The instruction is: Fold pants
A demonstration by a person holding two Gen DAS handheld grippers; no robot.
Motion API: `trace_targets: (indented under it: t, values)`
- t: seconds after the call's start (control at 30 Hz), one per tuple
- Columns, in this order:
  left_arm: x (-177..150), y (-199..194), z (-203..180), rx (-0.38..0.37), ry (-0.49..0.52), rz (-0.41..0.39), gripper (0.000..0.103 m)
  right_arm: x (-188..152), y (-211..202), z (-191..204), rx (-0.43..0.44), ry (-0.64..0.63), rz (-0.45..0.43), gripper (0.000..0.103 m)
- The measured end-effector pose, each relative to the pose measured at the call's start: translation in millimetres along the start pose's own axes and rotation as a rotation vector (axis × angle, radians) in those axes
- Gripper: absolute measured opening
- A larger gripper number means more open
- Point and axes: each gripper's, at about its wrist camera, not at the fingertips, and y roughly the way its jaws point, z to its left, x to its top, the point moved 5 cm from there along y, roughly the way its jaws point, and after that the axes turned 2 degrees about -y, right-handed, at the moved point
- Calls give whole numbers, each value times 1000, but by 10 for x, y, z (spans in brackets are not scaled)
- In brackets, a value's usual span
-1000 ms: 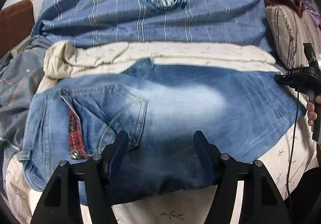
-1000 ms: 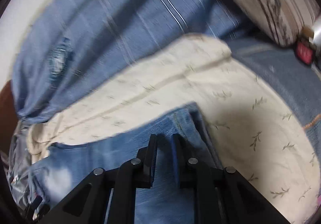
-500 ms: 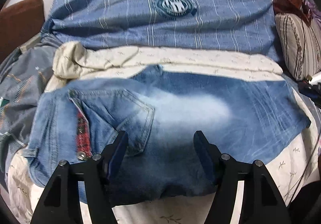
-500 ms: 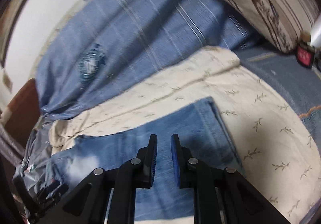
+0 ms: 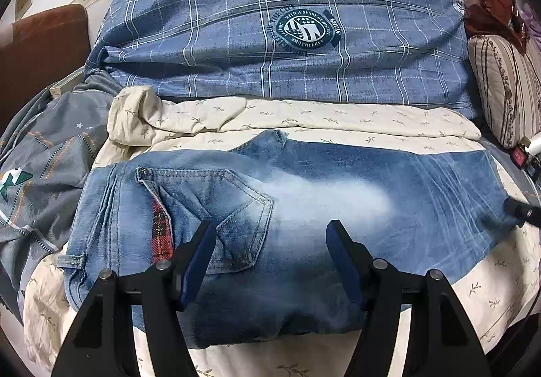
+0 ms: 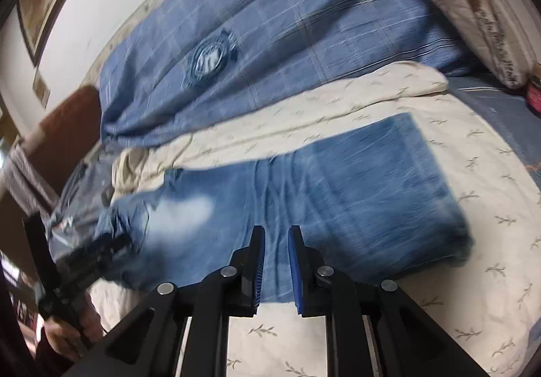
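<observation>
**Both tongs hang free over half-folded jeans**

Left tongs (image 5: pixel 270 255) stand spread in the left wrist view, hovering with nothing pinched. Directly beyond them lie the jeans (image 5: pixel 304 194), flat on the cream bedsheet (image 5: pixel 338 113), legs laid one on the other, waistband and back pocket (image 5: pixel 216 208) to the left of the tips, the leg end off to the right.

Right tongs (image 6: pixel 274 241) show their pads nearly pressed together, with only a narrow slit and no cloth in it. The denim stretches ahead of them and to both sides.

The lengthwise fold looks done; I judge the crosswise folds remain, bringing leg end towards waistband.
</observation>
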Motion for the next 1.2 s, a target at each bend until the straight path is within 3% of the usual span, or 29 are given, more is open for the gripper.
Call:
trace_targets:
  t: [0.23, 0.83, 1.03, 1.2]
  values:
    - [-4, -5, 13, 23, 8, -7, 68, -117, 326, 240, 20, -62, 95, 17]
    - [-25, 12, 306, 85, -41, 18, 68, -329, 732, 794, 37, -143, 195, 17]
    - [20, -91, 714, 166, -139, -16, 68, -372, 805, 851, 21, -165, 210, 17]
    - [4, -134, 1147, 284, -229, -20, 68, -352, 792, 839, 34, -149, 201, 17]
